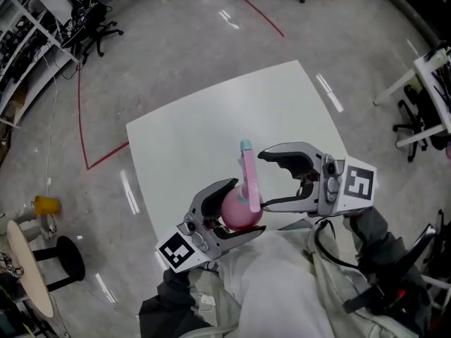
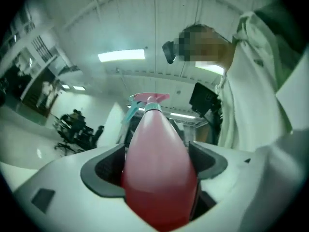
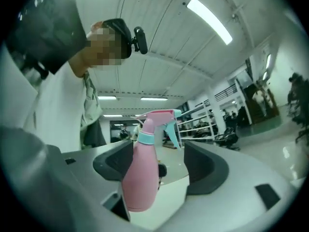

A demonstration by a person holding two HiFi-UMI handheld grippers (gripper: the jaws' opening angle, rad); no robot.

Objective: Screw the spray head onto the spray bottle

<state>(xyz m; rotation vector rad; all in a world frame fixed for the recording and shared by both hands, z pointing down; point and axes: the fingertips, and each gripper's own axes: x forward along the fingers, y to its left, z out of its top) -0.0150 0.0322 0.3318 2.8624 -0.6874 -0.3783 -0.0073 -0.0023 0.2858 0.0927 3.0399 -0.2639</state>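
Two-handed screwing seems mid-step: left hand-held gripper (image 2: pixel 157 166) clamps the pink plastic spray bottle (image 1: pixel 239 215); right hand-held gripper (image 3: pixel 159 166) gapes around its teal-collared spray head (image 3: pixel 158 117). Next, probably reclose and twist.

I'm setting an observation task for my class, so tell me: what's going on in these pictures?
A person holds a gripper in each hand above a white table. The left gripper has its jaws clamped on the body of a pink spray bottle. The spray head sits on the bottle's neck, and the right gripper has its jaws open on either side of it, not gripping.
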